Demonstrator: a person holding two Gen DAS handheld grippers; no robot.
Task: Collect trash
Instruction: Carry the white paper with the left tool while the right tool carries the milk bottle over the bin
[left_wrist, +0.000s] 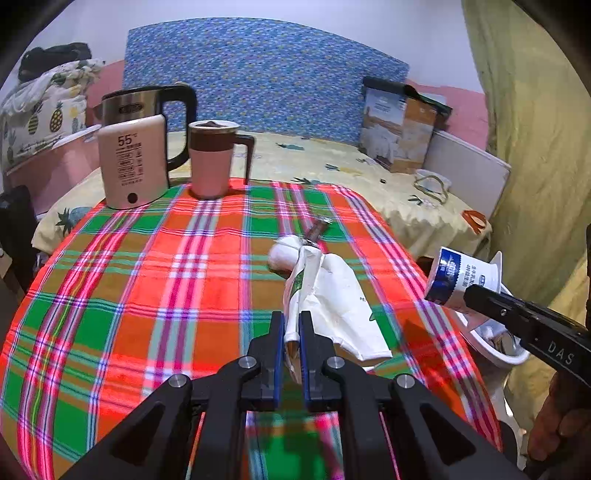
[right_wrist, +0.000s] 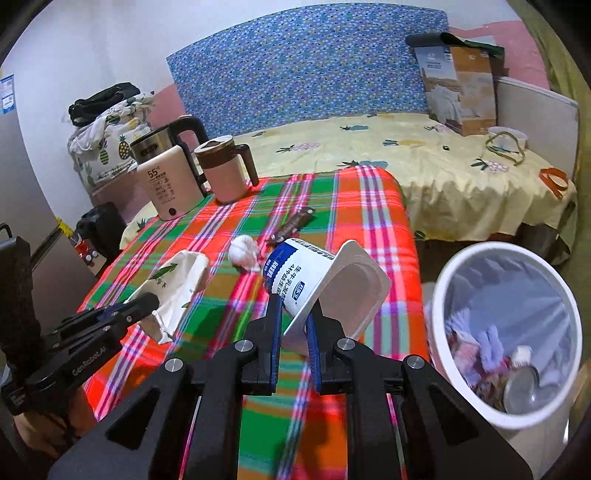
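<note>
My left gripper is shut on a crumpled white paper carton that lies on the plaid tablecloth; the carton also shows in the right wrist view. My right gripper is shut on the rim of an empty blue-and-white yogurt cup, held above the table's right edge; it also shows in the left wrist view. A white tissue ball and a brown snack wrapper lie on the cloth. A white trash bin with rubbish inside stands at the right of the table.
A pink kettle and a pink mug stand at the table's far left. Behind is a bed with a yellow sheet, a box and a blue patterned board.
</note>
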